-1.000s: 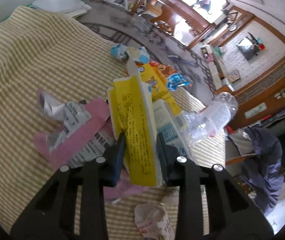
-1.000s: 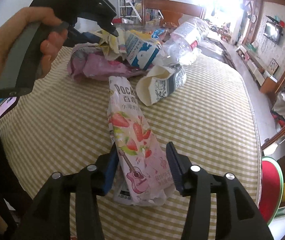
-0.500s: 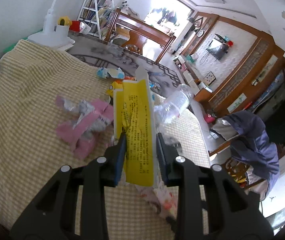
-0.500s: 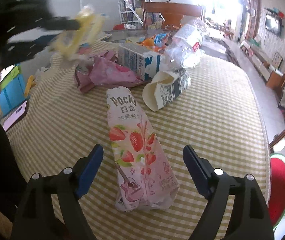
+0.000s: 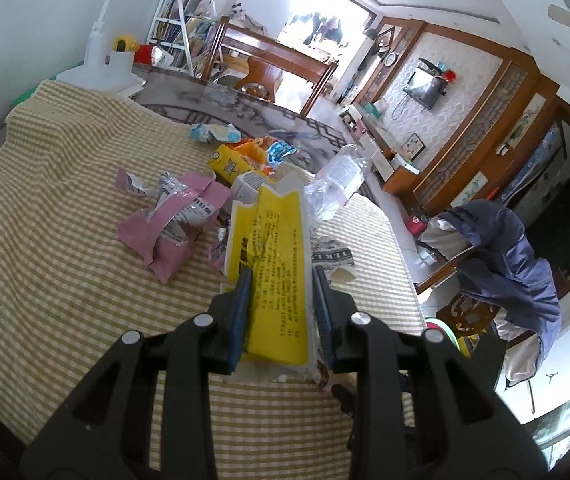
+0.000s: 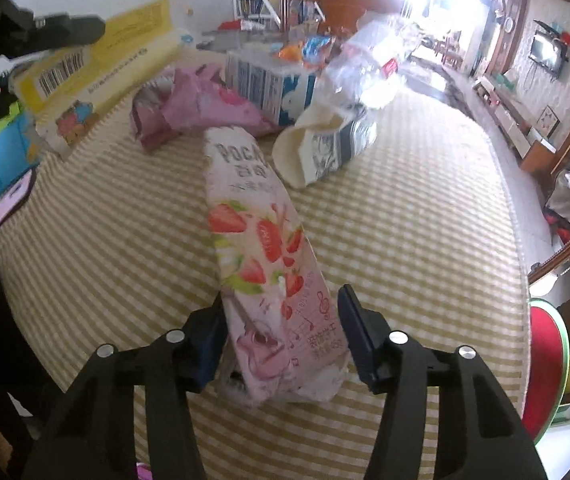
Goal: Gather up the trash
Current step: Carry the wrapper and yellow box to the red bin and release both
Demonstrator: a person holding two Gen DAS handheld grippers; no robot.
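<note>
Pink strawberry packet between closing right tongs; contact unclear.

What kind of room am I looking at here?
Most likely a living or dining room in a home. A wall-mounted television hangs over a low cabinet, carved wooden chairs stand beyond a table under a checked tablecloth, and a bookshelf stands in the corner.

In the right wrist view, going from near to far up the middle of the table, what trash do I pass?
Right claw → strawberry Pocky box, between its fingers → white and dark paper carton → blue and white milk carton → orange snack wrappers.
</note>
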